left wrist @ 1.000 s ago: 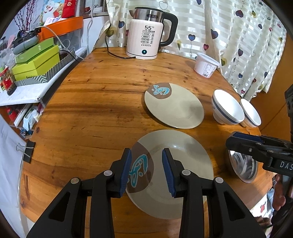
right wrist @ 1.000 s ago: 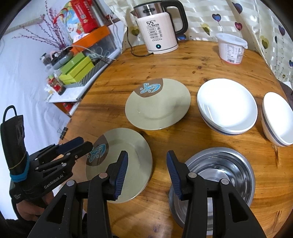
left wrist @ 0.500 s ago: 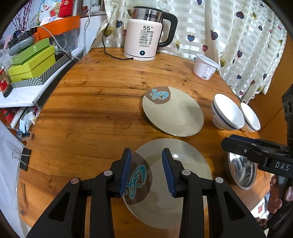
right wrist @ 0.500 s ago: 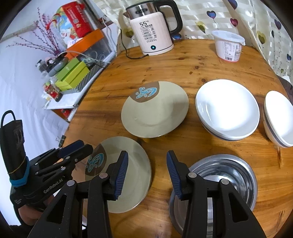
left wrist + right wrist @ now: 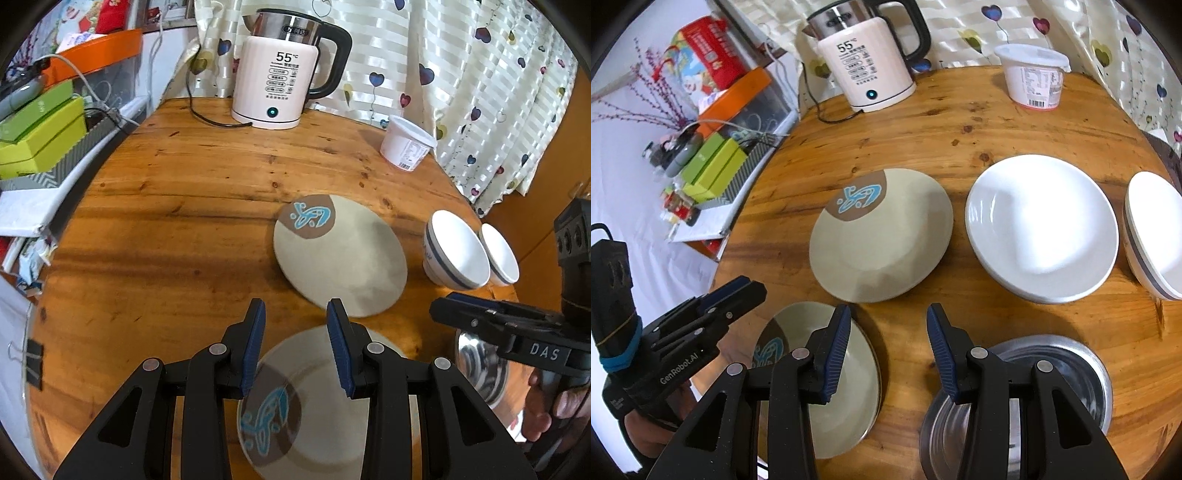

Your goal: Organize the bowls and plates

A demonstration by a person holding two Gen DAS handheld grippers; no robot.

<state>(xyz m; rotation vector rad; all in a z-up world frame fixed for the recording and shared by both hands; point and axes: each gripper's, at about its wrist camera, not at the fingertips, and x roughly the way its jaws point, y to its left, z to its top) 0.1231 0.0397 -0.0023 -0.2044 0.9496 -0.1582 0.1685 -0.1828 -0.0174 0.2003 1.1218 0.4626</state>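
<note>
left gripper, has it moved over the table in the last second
Yes. The left gripper has advanced toward the kettle: its tips now clear the near plate far rim.

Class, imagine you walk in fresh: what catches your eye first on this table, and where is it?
Probably the two matching beige plates with blue motifs: the far plate mid-table, the near plate at the front edge. Behind stands a pink kettle showing 55, and to the right sit white bowls and a steel bowl.
</note>
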